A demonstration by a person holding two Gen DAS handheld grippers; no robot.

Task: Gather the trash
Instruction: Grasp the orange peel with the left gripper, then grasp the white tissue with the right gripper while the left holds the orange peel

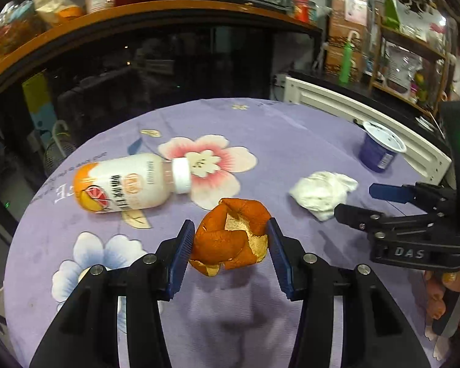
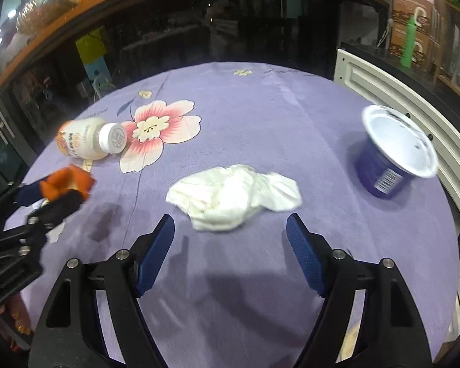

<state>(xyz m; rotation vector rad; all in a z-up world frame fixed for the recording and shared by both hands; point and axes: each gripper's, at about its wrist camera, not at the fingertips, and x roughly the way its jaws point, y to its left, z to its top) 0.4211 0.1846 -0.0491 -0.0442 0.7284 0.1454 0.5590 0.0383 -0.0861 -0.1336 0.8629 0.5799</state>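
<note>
An orange peel [image 1: 230,236] hangs a little above the purple flowered tablecloth [image 1: 291,138], and my left gripper [image 1: 230,224] is shut on it, a blue pad pressing each side. The right wrist view shows that peel [image 2: 67,181] and left gripper [image 2: 55,190] at the left edge. My right gripper [image 2: 230,219] stands open just in front of a crumpled white tissue [image 2: 233,196], with nothing between its fingers. From the left wrist view, the right gripper [image 1: 354,200] sits beside the tissue [image 1: 322,193].
A white and orange drink bottle [image 1: 128,184] lies on its side at the left, cap toward the pink flower. A blue yogurt cup [image 2: 392,159] lies tipped at the right near a white panel [image 2: 383,79]. Cluttered shelves stand behind the table.
</note>
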